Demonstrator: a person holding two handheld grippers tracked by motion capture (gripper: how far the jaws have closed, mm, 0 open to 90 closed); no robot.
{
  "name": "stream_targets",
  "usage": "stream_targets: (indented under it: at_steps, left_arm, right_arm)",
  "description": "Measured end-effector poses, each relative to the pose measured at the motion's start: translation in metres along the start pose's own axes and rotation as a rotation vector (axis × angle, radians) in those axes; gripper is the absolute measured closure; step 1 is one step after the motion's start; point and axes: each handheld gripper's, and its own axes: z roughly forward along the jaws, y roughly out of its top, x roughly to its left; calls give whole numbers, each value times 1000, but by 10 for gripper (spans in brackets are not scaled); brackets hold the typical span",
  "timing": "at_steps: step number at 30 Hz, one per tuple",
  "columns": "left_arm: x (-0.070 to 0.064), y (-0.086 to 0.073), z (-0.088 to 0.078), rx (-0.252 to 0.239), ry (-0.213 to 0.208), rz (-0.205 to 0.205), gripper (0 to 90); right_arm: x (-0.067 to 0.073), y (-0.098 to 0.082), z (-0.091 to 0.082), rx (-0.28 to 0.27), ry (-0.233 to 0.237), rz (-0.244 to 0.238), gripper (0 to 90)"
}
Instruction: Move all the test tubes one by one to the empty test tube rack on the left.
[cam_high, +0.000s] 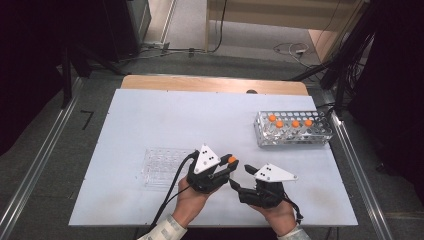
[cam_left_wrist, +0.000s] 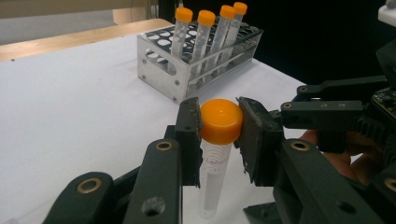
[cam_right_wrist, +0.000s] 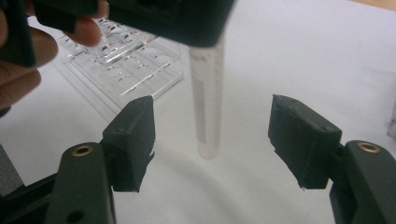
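Note:
A clear tube with an orange cap (cam_left_wrist: 221, 120) hangs upright above the white table (cam_high: 175, 115). My left gripper (cam_left_wrist: 218, 128) is shut on the cap, one pad pressing on each side. In the high view the left gripper (cam_high: 231, 162) sits near the table's front middle, with the orange cap (cam_high: 232, 159) at its tips. My right gripper (cam_right_wrist: 212, 140) stands open just below, its jaws wide on either side of the tube's lower end (cam_right_wrist: 208, 98) and not touching it. In the high view the right gripper (cam_high: 241, 176) is close to the right of the left one.
A metal rack (cam_high: 294, 129) holding several orange-capped tubes (cam_left_wrist: 205, 28) stands at the right of the table. A clear plastic tray (cam_high: 165, 166) lies flat to the left of my left hand. The table's front edge is close behind both hands.

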Motion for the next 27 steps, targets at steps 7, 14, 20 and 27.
stream_targets:
  at_steps: [7,14,20,27]
  left_arm:
    - [7,2,-3,2,4,-16,701]
    - [6,6,-2,1,2,-17,701]
    - [8,11,-11,-12,5,-20,701]
    - [15,13,-23,-21,16,-34,701]
  right_arm:
    - [-12,-6,-13,-9,-40,17,281]
    - [-20,-10,-18,-13,-60,36,281]
    - [-21,-11,-18,-11,-67,36,279]
    - [-21,-11,-18,-11,-72,40,280]
